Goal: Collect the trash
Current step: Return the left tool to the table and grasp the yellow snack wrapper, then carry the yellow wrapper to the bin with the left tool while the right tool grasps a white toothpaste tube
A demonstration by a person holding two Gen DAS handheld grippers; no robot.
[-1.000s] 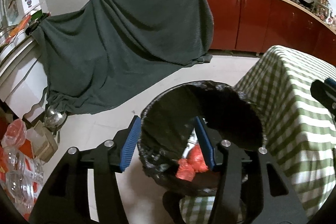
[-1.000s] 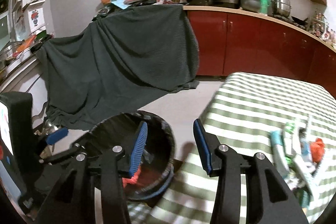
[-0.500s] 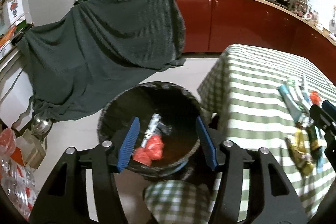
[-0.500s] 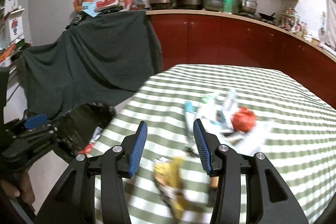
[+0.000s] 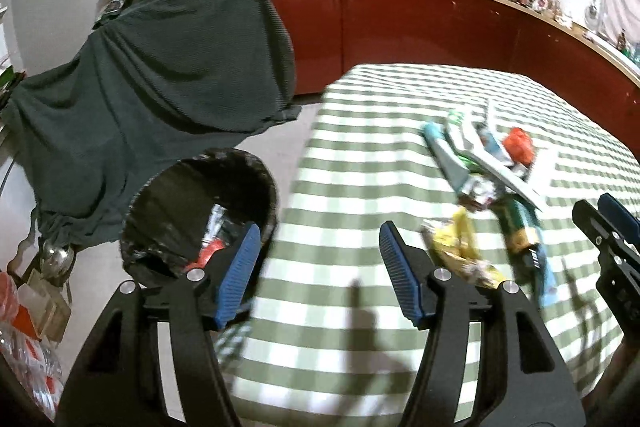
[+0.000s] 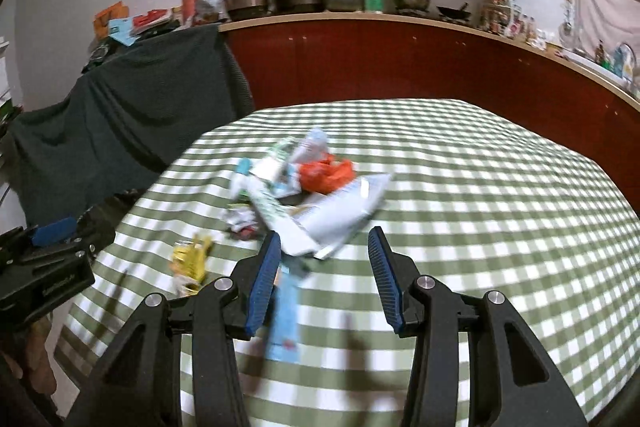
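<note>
Bin (image 5: 200, 211) on floor at left w/ some trash in. Left claw (image 5: 316, 267) wide, nothing in it. Trash pile (image 6: 304, 187) on checked table (image 6: 500, 227). Right claw (image 6: 322, 279) half wide, empty, near pile. Best: pick one piece, pinch mid (not the whole heap). Red cupboards (image 6: 400, 63) behind, pots on top.
</note>
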